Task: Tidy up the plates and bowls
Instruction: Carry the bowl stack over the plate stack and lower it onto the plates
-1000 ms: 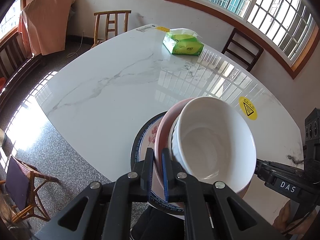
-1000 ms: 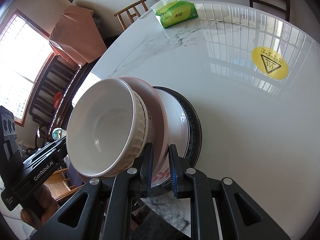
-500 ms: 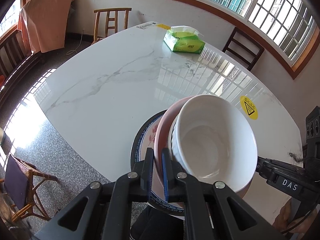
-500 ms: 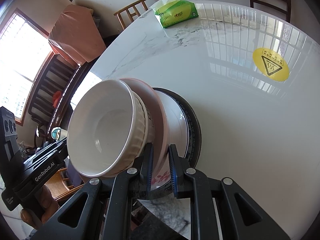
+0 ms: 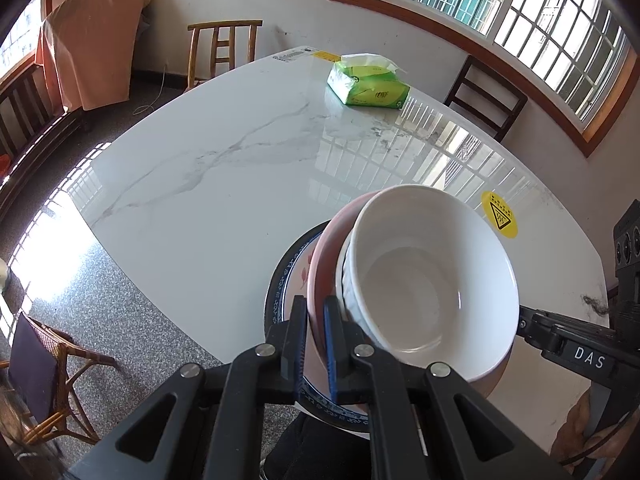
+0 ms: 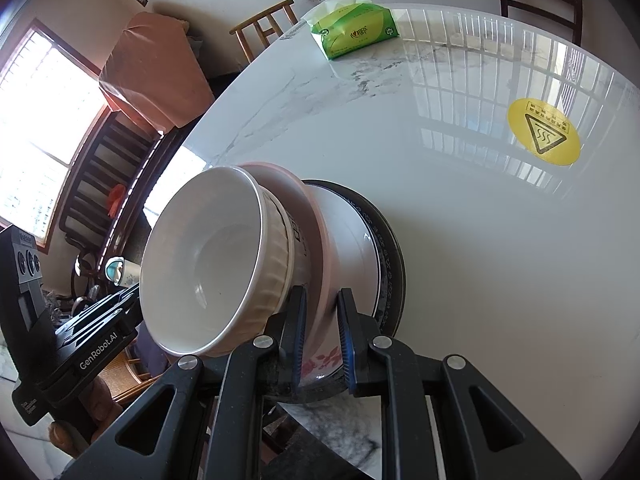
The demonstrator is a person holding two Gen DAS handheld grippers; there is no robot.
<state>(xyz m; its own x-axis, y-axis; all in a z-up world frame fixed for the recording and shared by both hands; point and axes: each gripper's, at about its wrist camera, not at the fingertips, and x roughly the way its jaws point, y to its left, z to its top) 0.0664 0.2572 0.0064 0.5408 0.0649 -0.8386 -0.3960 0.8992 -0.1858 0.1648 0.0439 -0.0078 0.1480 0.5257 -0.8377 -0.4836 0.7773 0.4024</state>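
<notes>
White ceramic, the ribbed bowl [image 5: 432, 280] sits on top of a stack: under it a pink plate [image 5: 324, 264], then a plate with a dark blue patterned rim [image 5: 280, 284]. I hold this stack from two opposite sides, I think so that it does not tip or slide apart. My left gripper [image 5: 316, 344] is closed on the pink plate's rim; my right gripper [image 6: 322, 332] is narrow too, clamped on the plates' edge. The stack hangs tilted at the near edge of the marble table [image 5: 208, 184], far from the green tissue pack [image 5: 368, 88].
</notes>
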